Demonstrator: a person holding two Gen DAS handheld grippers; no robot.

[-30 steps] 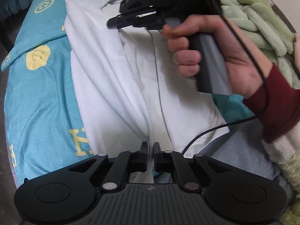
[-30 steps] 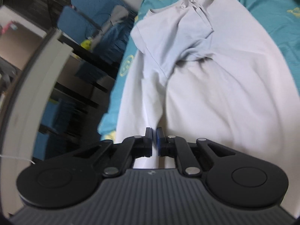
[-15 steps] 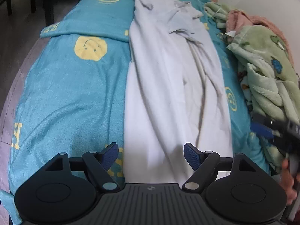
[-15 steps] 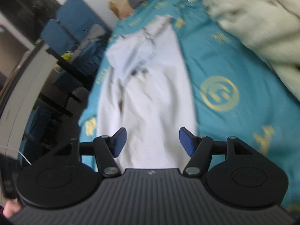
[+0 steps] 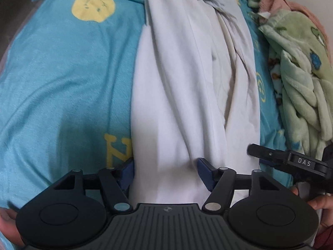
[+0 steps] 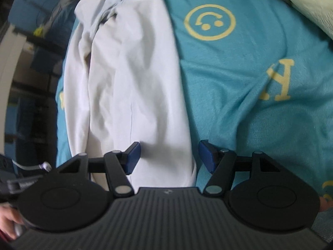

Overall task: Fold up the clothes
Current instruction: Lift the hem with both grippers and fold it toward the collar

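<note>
White garment [image 5: 187,87] lies lengthwise along turquoise bedsheet [image 5: 62,73], yellow smiley prints; near hem under your grippers. Green fleece blanket [image 5: 301,73] bunched on right side of bed; dark shelving [image 6: 31,83] beyond left bed edge. Garment's far end crumpled, cut off, blurred. Your left gripper [image 5: 165,171]: jaws closing, cloth between, pads not pressing. Your right gripper [image 6: 169,156]: jaws apart over hem's right corner, holding nothing.

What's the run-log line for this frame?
task: fold clothes | left gripper: jaws closing, straddling near hem of white garment, no grip | right gripper: open over same hem's right corner | bedsheet: teal
</note>
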